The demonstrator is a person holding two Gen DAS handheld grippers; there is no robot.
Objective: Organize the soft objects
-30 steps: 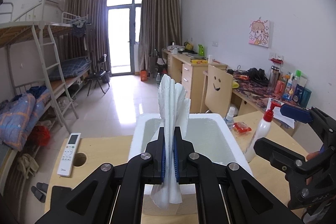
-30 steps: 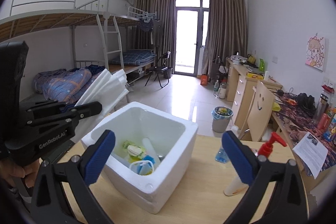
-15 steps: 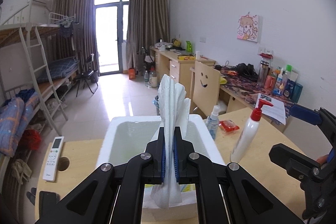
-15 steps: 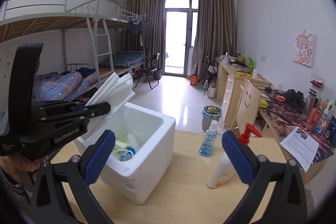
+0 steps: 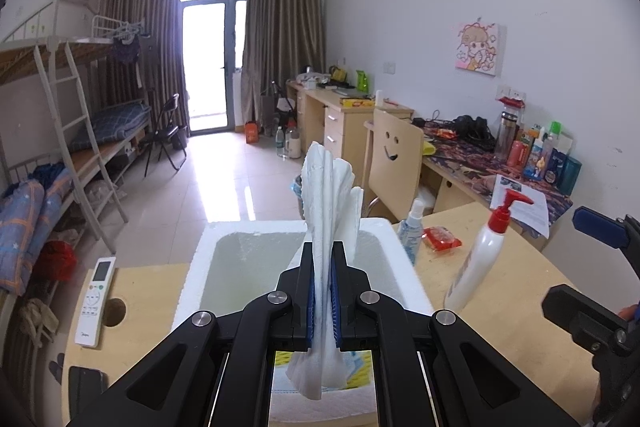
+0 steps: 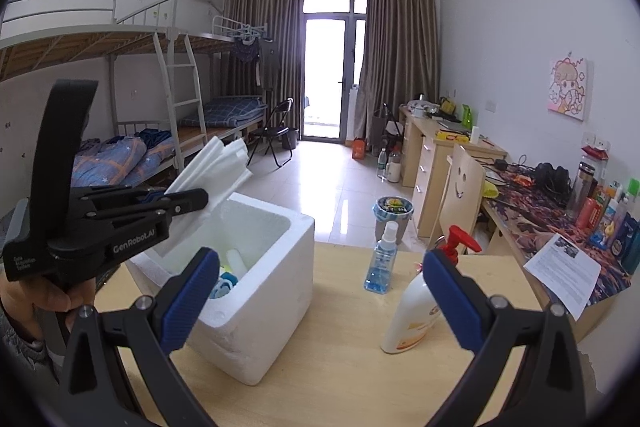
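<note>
A stack of folded white cloth (image 5: 328, 195) stands upright between the blue pads of my left gripper (image 5: 322, 291), which is shut on it. The cloth's lower end hangs over the near part of an open white foam box (image 5: 196, 267). In the right wrist view, the left gripper (image 6: 200, 201) holds the cloth (image 6: 218, 171) above the foam box's (image 6: 276, 291) far left rim. Small yellow and blue items (image 6: 228, 275) lie inside the box. My right gripper (image 6: 322, 293) stands open over the table with nothing between its pads.
A white pump bottle with a red top (image 6: 420, 311) and a blue spray bottle (image 6: 380, 259) stand right of the box. A red packet (image 5: 440, 239) lies behind them. A white remote (image 5: 96, 301) lies left of the box, and a printed sheet (image 6: 564, 267) lies on the cluttered desk to the right.
The left gripper has carried the cloth a little across over the box and stays shut on it. The right wrist view has swung right, so the box sits further left in it.
</note>
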